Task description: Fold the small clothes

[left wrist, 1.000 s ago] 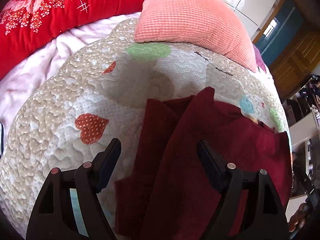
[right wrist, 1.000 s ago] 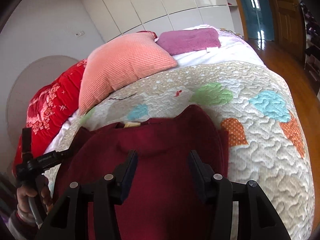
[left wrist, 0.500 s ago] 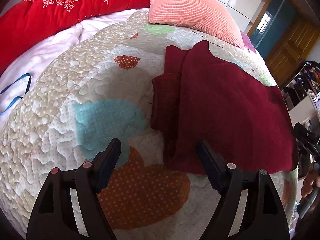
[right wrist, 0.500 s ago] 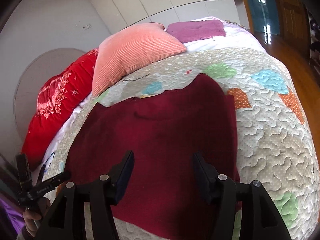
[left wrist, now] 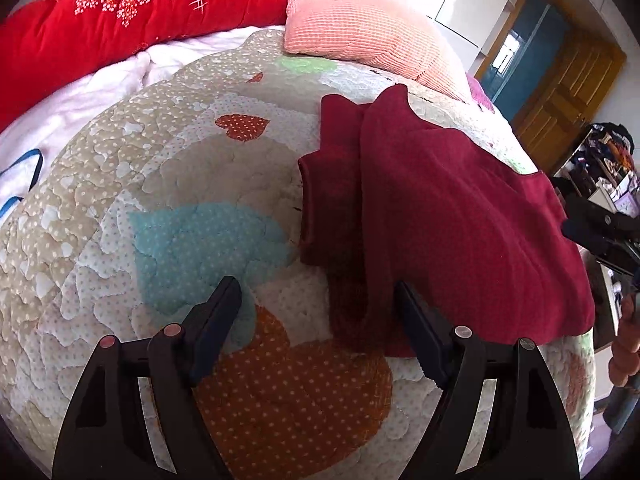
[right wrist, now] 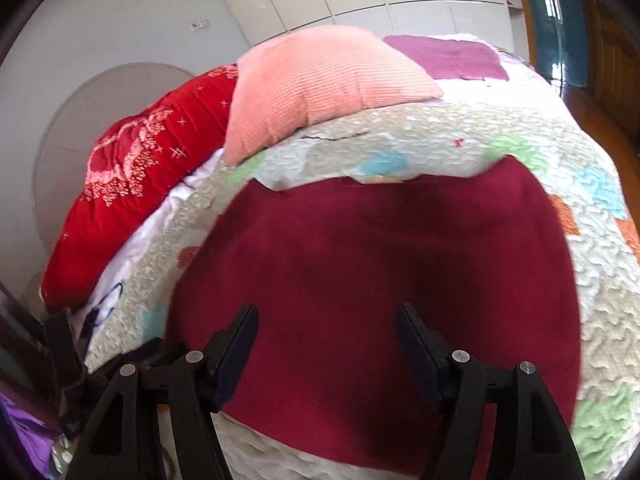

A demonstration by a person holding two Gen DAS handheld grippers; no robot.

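Maroon garment (left wrist: 460,216) lies flat on patchwork quilt (left wrist: 120,208) (one sleeve tucked under). Left gripper (left wrist: 318,300) and right gripper (right wrist: 326,328) both spread wide, holding nothing, above it.

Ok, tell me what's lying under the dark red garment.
The dark red garment lies on the patchwork quilt, its own folded layer sticking out beneath one edge. Anything else under it is covered.

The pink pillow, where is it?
The pink pillow lies at the far end of the quilt, beyond the dark red garment, with the red blanket to its left.
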